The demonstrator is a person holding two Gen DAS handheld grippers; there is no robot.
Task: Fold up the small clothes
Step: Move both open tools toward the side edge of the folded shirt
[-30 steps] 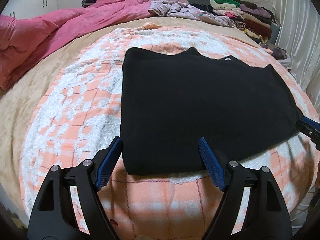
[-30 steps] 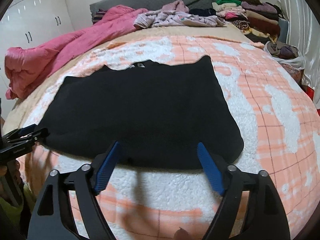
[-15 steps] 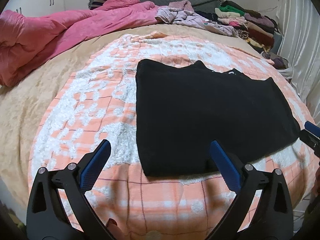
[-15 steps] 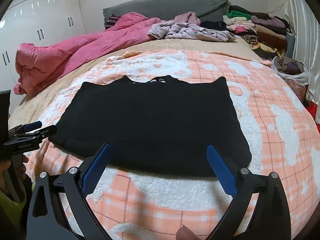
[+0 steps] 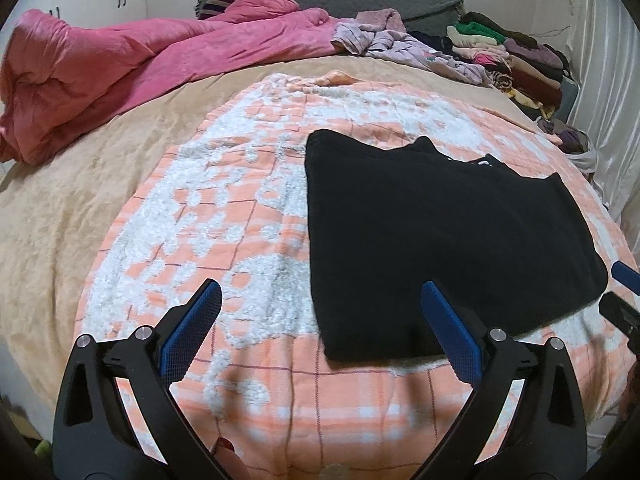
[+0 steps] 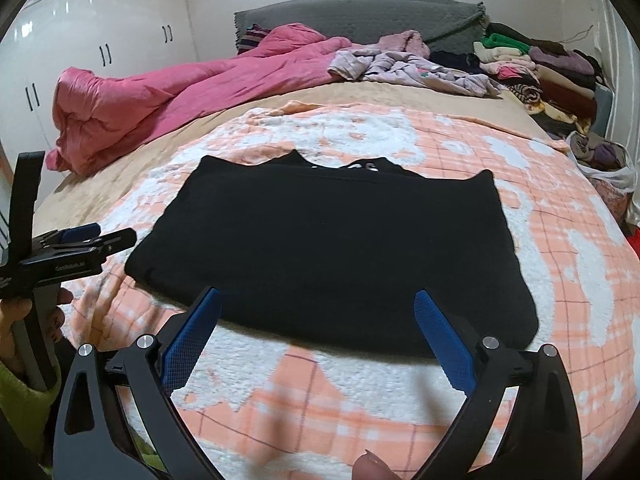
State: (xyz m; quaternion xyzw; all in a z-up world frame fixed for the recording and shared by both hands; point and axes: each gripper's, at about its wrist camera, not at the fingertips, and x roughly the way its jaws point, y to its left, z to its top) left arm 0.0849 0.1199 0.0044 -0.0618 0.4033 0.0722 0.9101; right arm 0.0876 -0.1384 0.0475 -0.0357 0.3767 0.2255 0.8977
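Note:
A black garment (image 5: 440, 236) lies folded flat on the orange-and-white checked blanket (image 5: 224, 216); the right wrist view shows the same garment (image 6: 332, 248) with white lettering at its far edge. My left gripper (image 5: 320, 300) hovers open above the garment's near left corner, nothing between its blue pads. Wide open as well, my right gripper (image 6: 316, 308) hangs over the garment's near edge without touching it. The left gripper (image 6: 100, 238) also shows at the left of the right wrist view, held by a hand.
A crumpled pink duvet (image 5: 132, 64) lies at the far left of the bed. Loose lilac clothes (image 5: 400, 44) and a stack of folded clothes (image 5: 516, 56) sit along the headboard end. A bag of clothes (image 6: 600, 160) stands by the right curtain. White wardrobe doors (image 6: 80, 48) stand behind.
Both grippers opened wider and drew back and up from the garment's near edge. The left one shifted left, so the garment sits further right in its view.

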